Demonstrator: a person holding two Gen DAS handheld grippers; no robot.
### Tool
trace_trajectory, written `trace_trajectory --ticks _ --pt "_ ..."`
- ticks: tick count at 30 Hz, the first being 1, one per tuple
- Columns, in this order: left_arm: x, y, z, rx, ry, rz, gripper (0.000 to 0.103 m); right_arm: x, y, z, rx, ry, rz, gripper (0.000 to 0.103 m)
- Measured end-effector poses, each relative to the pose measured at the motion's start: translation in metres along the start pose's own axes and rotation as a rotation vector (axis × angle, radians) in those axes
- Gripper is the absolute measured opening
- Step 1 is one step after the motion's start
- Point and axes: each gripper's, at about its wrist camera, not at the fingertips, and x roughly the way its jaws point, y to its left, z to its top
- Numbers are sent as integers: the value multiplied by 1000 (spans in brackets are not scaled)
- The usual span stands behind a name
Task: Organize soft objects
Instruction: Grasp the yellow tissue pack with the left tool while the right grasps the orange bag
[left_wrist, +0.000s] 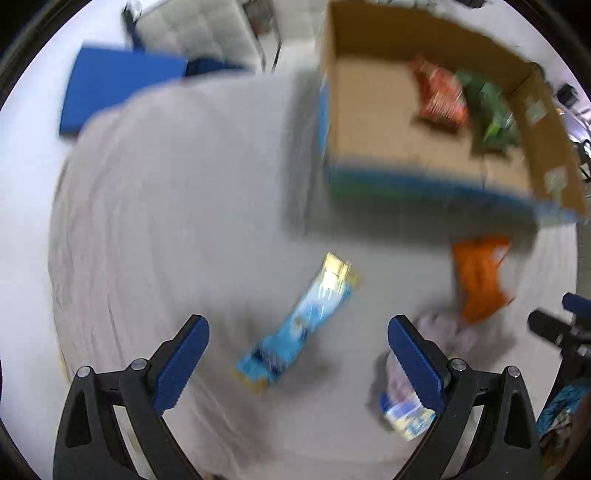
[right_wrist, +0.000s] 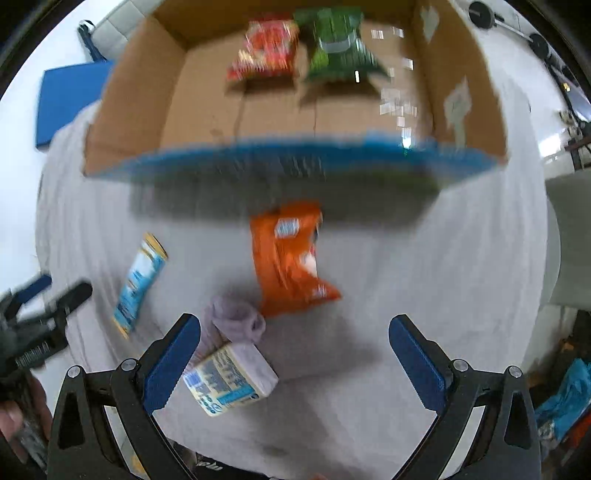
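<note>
Both views are motion-blurred. A light blue snack packet (left_wrist: 299, 321) lies on the grey cloth between the fingers of my open, empty left gripper (left_wrist: 297, 328); it also shows in the right wrist view (right_wrist: 140, 280). An orange snack bag (right_wrist: 288, 258) lies ahead of my open, empty right gripper (right_wrist: 293, 328), near the box front; it also shows in the left wrist view (left_wrist: 480, 277). A lavender sock pack with a printed label (right_wrist: 232, 369) lies by the right gripper's left finger, and shows in the left view (left_wrist: 410, 391). The open cardboard box (right_wrist: 207, 107) holds a red bag (right_wrist: 266, 51) and a green bag (right_wrist: 336, 48).
The grey cloth (left_wrist: 184, 184) covers a table. A blue pad (left_wrist: 110, 88) lies beyond its far left edge. The box (left_wrist: 369, 110) stands at the far side of the cloth. My left gripper appears at the left edge of the right wrist view (right_wrist: 40, 306).
</note>
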Motion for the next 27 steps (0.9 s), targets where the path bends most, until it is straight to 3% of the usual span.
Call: trace_trajectory --ticks 2,4,9,15,18,20,23,27 --pt "13 -8 -24 22 44 -67 99 10 -3 -4 10 25 7 103" --pt "18 -21 -42 59 62 -87 99 14 -9 -11 24 41 14 103" --pt "34 -89 -83 271 125 -162 99 17 -38 -36 52 66 -21 103" --pt "69 -147 -95 385 187 -189 96 29 -74 -64 107 112 -56 103" --pt "83 -163 -95 420 193 -133 92 34 -85 -72 130 124 -54 103" --pt "91 -164 -94 407 214 -112 75 34 -88 -75 135 125 -53 103" --pt "93 -157 -92 345 219 -125 73 34 -85 -73 133 106 -41 103" --pt "79 -132 -91 210 147 -82 71 32 -69 -57 120 60 2 103"
